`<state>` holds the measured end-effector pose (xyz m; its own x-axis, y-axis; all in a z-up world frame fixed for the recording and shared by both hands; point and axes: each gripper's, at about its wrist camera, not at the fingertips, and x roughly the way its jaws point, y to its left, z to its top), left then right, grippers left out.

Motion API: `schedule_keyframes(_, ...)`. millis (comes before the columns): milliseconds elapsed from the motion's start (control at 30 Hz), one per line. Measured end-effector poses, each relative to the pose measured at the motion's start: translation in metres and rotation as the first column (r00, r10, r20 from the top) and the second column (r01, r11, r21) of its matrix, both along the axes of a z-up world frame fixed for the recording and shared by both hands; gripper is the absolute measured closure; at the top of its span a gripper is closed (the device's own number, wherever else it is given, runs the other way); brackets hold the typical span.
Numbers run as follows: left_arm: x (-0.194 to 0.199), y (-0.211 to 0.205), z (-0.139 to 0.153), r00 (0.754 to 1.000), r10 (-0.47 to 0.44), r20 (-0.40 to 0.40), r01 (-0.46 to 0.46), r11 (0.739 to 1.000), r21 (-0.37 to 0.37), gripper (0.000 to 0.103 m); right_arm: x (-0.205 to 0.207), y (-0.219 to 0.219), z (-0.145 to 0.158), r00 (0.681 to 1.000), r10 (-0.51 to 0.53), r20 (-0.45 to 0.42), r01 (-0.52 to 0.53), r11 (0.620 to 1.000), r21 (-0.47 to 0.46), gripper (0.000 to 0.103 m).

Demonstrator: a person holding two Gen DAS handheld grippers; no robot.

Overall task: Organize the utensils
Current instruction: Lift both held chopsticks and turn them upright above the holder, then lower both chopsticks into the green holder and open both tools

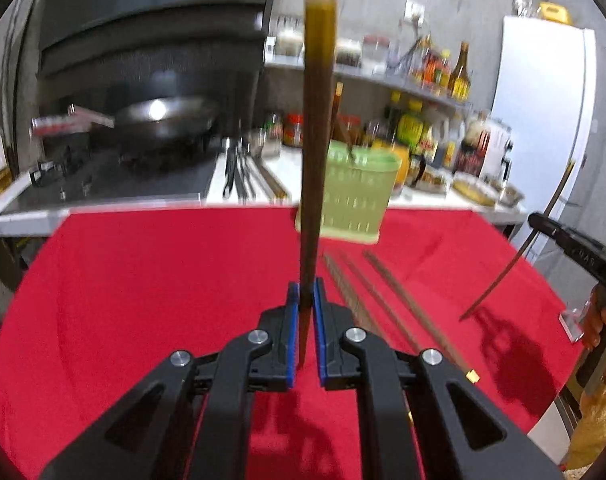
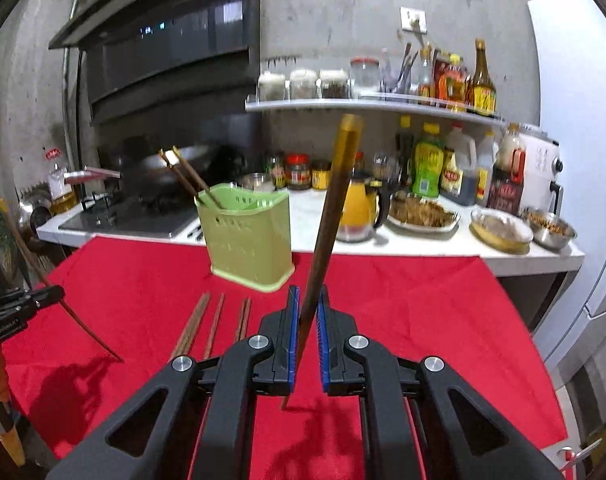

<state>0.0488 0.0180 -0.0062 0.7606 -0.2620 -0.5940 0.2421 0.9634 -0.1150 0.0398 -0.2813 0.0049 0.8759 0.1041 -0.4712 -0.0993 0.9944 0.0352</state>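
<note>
Both jaws clamp one chopstick each; only the right view shows chopsticks inside the green holder.

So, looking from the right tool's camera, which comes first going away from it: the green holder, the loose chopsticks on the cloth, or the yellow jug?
1. Loose chopsticks, on the red cloth just left of the right tool.
2. Green holder, at the cloth's far edge, left.
3. Yellow jug, on the white counter behind.

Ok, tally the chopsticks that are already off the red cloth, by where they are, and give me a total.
In the left tongs: 1 chopstick
In the right tongs: 1 chopstick
Standing in the green holder: 2 chopsticks
Total: 4
</note>
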Motion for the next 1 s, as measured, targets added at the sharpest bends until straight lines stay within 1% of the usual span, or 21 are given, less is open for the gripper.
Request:
schedule_keyframes(67, 0.001, -0.001, -0.008, 1.0, 0.004, -0.018, -0.004, 1.0, 0.01, 0.097, 0.002, 0.001, -0.005, 1.0, 0.004, -0.017, -0.004, 1.0, 0.001, 0.094)
schedule_keyframes(167, -0.003, 0.001, -0.008, 1.0, 0.0, -0.017, 0.001, 1.0, 0.005, 0.097, 0.001, 0.005, -0.006, 1.0, 0.01, -0.022, -0.01, 1.0, -0.003, 0.094)
schedule_keyframes(233, -0.006, 0.002, -0.005, 1.0, 0.008, -0.007, -0.008, 1.0, 0.018, 0.097, -0.001, 0.006, -0.006, 1.0, 0.014, -0.025, -0.014, 1.0, -0.006, 0.095)
schedule_keyframes(367, -0.007, 0.008, 0.003, 1.0, 0.024, 0.019, -0.024, 1.0, 0.005, 0.097, -0.006, 0.008, -0.005, 1.0, 0.014, -0.027, -0.015, 1.0, -0.027, 0.096)
schedule_keyframes(433, -0.004, 0.008, 0.007, 0.999, 0.028, 0.031, -0.028, 1.0, 0.005, 0.097, -0.008, 0.01, -0.005, 1.0, 0.013, -0.02, -0.014, 0.999, -0.046, 0.097)
schedule_keyframes(500, 0.001, 0.008, 0.011, 0.999, 0.027, 0.045, -0.027, 1.0, 0.004, 0.097, -0.006, 0.008, -0.003, 1.0, 0.013, -0.008, -0.013, 0.999, -0.039, 0.097)
schedule_keyframes(633, 0.029, 0.006, 0.031, 0.992, 0.031, 0.123, -0.032, 0.999, 0.007, 0.097, 0.013, 0.008, 0.009, 0.999, 0.028, 0.025, -0.027, 0.999, -0.026, 0.097)
schedule_keyframes(767, 0.073, 0.007, 0.06, 0.981, 0.033, 0.192, -0.027, 0.999, -0.035, 0.097, 0.04, 0.017, 0.034, 0.994, 0.048, 0.101, -0.045, 0.999, -0.031, 0.097)
schedule_keyframes(867, 0.104, 0.002, 0.08, 0.974, 0.018, 0.227, -0.004, 0.998, -0.062, 0.097, 0.062, 0.025, 0.056, 0.987, 0.058, 0.153, -0.053, 0.998, -0.032, 0.097)
schedule_keyframes(900, 0.112, 0.0, 0.085, 0.972, 0.014, 0.233, 0.002, 0.998, -0.067, 0.097, 0.074, 0.029, 0.066, 0.981, 0.061, 0.181, -0.057, 0.998, -0.029, 0.097)
schedule_keyframes(1000, 0.146, -0.009, 0.101, 0.97, -0.005, 0.245, 0.03, 0.995, -0.098, 0.097, 0.096, 0.034, 0.085, 0.972, 0.065, 0.228, -0.063, 0.998, -0.014, 0.096)
